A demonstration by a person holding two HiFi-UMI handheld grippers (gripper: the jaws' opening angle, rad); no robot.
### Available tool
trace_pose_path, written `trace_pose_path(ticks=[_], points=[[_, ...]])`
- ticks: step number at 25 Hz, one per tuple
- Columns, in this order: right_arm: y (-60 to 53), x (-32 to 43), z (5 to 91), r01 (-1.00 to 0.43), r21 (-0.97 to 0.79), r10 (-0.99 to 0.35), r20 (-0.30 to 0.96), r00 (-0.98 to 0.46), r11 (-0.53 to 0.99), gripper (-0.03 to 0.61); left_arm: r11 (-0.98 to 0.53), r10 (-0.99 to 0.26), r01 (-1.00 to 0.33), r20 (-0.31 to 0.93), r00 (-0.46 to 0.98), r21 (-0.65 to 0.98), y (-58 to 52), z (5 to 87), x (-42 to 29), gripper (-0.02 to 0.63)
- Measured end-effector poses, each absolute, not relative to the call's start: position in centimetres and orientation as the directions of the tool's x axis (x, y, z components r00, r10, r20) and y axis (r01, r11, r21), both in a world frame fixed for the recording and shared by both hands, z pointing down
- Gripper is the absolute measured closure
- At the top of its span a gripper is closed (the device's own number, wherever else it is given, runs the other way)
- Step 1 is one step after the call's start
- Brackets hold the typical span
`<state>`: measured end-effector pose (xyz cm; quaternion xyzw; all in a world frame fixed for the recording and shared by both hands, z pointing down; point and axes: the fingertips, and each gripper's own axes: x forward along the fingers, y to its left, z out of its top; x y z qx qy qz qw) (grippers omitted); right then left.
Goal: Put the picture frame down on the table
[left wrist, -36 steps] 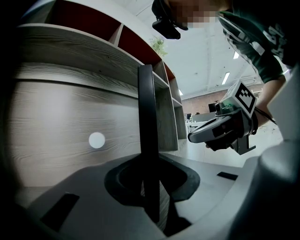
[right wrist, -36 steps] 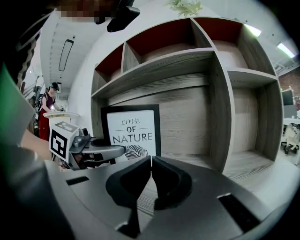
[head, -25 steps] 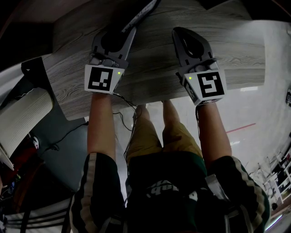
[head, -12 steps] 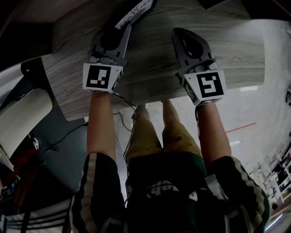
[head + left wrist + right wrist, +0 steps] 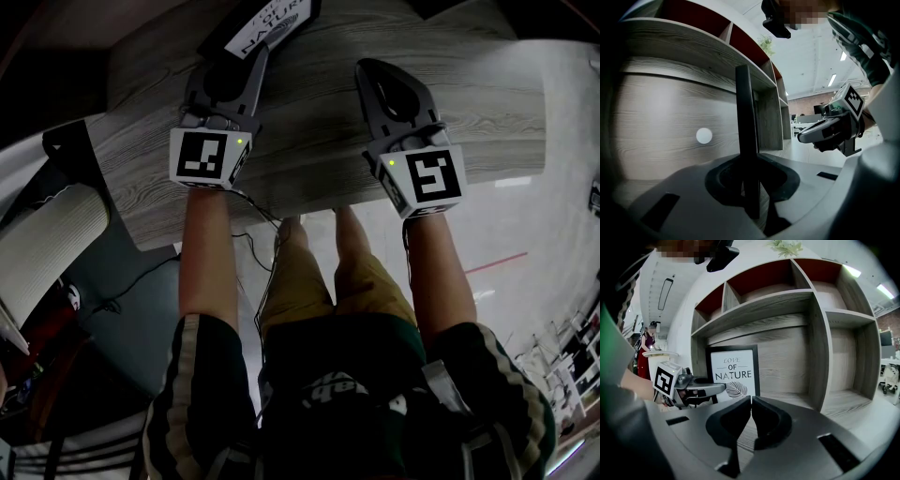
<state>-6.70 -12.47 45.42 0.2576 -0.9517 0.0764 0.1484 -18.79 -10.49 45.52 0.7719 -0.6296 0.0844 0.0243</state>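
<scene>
The picture frame (image 5: pixel 267 33) is black with a white print reading "LOVE OF NATURE". It stands upright on the grey wood table (image 5: pixel 309 141), in front of the shelf unit's back panel. My left gripper (image 5: pixel 251 58) is shut on the frame's side edge. In the left gripper view the frame (image 5: pixel 744 140) shows edge-on between the jaws of my left gripper (image 5: pixel 750 187). The right gripper view shows the frame's face (image 5: pixel 733 373) with the left gripper (image 5: pixel 708 389) at its left side. My right gripper (image 5: pixel 751 401) is shut with nothing in it and hovers over the table (image 5: pixel 370 67), apart from the frame.
A wooden shelf unit (image 5: pixel 806 301) with open compartments rises behind the table. A white round dot (image 5: pixel 704 136) marks its back panel. A white ribbed object (image 5: pixel 47 244) and cables lie left of the table. A person in red (image 5: pixel 644 352) stands far off.
The left gripper has shifted slightly left and away, and the frame's printed face now shows in the head view where only its thin edge showed. The right gripper has stayed still.
</scene>
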Motion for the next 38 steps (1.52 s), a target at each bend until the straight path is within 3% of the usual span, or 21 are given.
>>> trace_pose_path(ticks=[4, 15, 23, 30, 38], points=[[-12.5, -6.7, 45.3, -0.511, -0.067, -0.470, 0.305, -0.828, 0.857, 0.543, -0.214, -0.966, -0.975, 0.159, 0.202, -0.064, -10.2, 45.9, -18.6, 0.509], [-12.1, -6.8, 42.9, -0.507, -0.048, -0.475, 0.284, -0.833, 0.860, 0.543, -0.203, -0.968, -0.977, 0.163, 0.191, -0.059, -8.2, 44.4, -18.3, 0.466], [-11.7, -7.6, 40.5, -0.503, -0.082, -0.460, 0.299, -0.836, 0.860, 0.543, -0.115, -0.970, -0.993, 0.217, 0.108, -0.016, -4.1, 43.2, -19.1, 0.449], [-11.1, -10.3, 39.5, -0.475, -0.133, -0.425, 0.288, -0.858, 0.870, 0.543, -0.101, -0.977, -0.995, 0.185, 0.104, 0.023, -4.3, 41.9, -17.9, 0.451], [-11.5, -10.6, 38.7, -0.471, -0.145, -0.423, 0.270, -0.865, 0.870, 0.543, -0.134, -0.973, -0.984, 0.205, 0.109, -0.115, -6.1, 41.2, -17.3, 0.450]])
